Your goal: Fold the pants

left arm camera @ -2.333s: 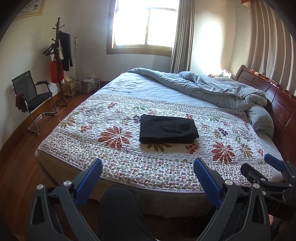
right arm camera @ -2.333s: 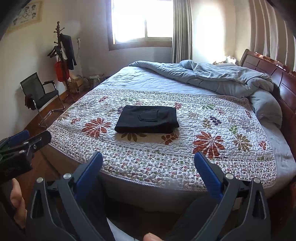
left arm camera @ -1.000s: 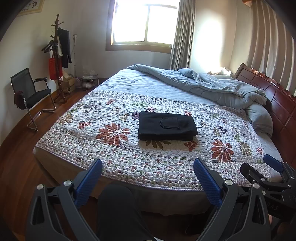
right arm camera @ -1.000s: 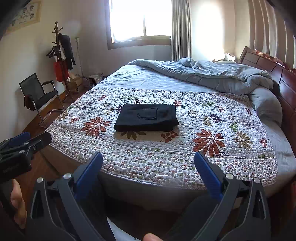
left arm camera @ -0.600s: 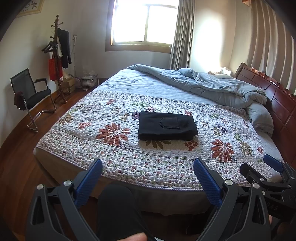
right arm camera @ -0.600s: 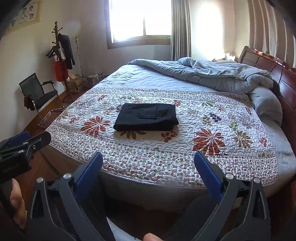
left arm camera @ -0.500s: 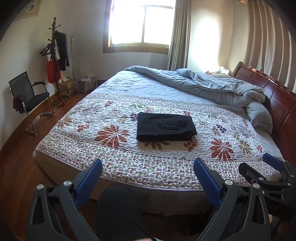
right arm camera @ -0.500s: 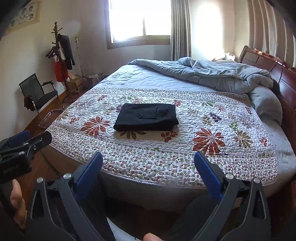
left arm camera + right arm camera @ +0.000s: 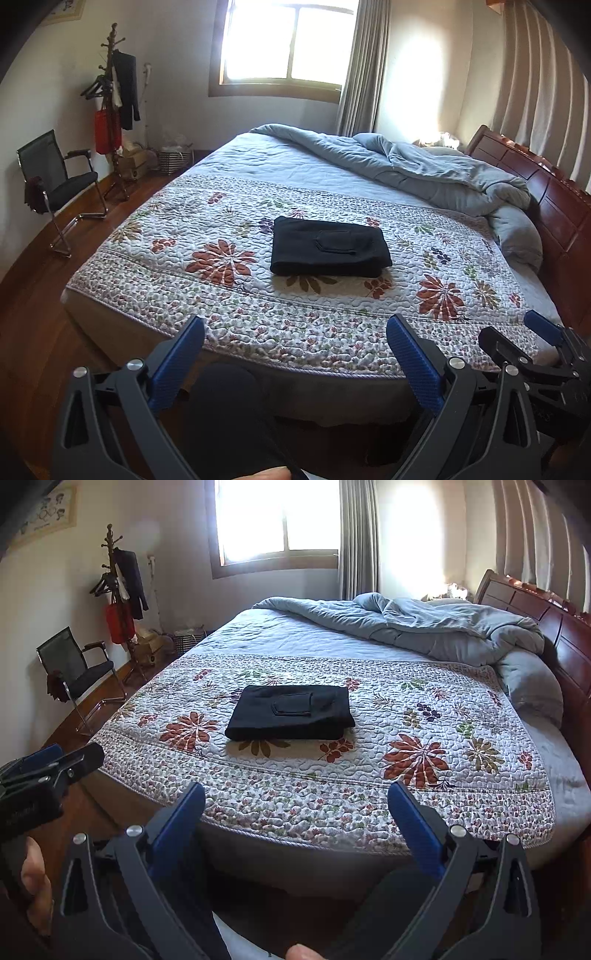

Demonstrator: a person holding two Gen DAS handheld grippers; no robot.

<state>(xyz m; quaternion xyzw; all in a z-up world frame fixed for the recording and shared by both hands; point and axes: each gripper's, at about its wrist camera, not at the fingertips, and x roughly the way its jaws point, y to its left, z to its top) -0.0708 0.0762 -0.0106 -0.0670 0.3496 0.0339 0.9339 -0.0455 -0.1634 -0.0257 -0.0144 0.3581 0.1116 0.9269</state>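
Black pants (image 9: pixel 328 252) (image 9: pixel 291 712) lie folded into a flat rectangle, a back pocket facing up, on the floral quilt (image 9: pixel 207 295) (image 9: pixel 424 805) in the middle of the bed. My left gripper (image 9: pixel 295 343) hangs open off the bed's near edge, well short of the pants, with nothing between its blue pads. My right gripper (image 9: pixel 295 808) is open and empty too, held back over the floor at the foot of the bed. Each view catches the other gripper at its side edge.
A bunched grey duvet (image 9: pixel 424 173) and wooden headboard (image 9: pixel 546 192) fill the far right. A black chair (image 9: pixel 55 184) and coat stand (image 9: pixel 114 110) stand by the left wall on the wooden floor. The person's dark-clothed legs show below both grippers.
Both grippers have drifted slightly back and up from the bed, staying open. The folded pants have not moved.
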